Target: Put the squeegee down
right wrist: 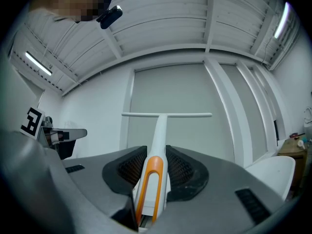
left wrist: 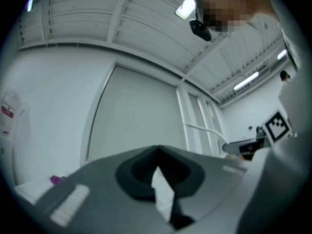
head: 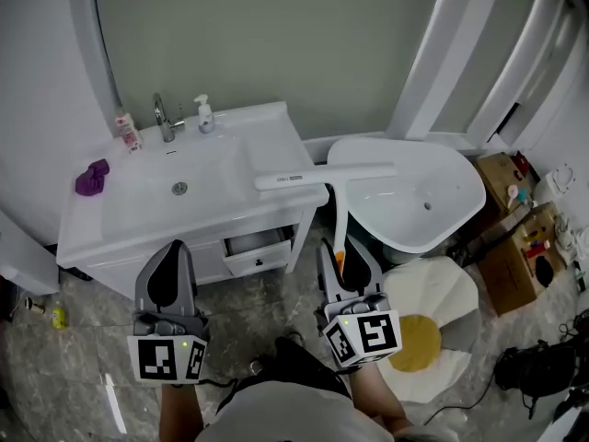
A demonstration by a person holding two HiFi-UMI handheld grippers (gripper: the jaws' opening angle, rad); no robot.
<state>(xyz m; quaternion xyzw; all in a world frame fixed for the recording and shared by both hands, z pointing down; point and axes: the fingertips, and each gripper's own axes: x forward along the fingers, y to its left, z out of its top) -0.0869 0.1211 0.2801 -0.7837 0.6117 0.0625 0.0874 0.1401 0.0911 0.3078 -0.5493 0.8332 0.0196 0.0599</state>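
Our right gripper (head: 342,258) clamps the squeegee (head: 324,175) by its orange-backed handle, jaws pressed on both sides. The shaft runs forward from the claw, with the white blade crosswise over the vanity top's (head: 267,150) right end, beside the white tub (head: 460,178). Our left gripper (head: 172,265) is closed and empty.

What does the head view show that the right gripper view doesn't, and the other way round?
Only the head view: the washbasin with its faucet, a purple cloth, and an egg-shaped rug on the floor.
Only the right gripper view: ceiling light strips and, close up, the pads pressing an orange-trimmed handle.
Both: the squeegee held in the right tool, blade pointing away from the person.
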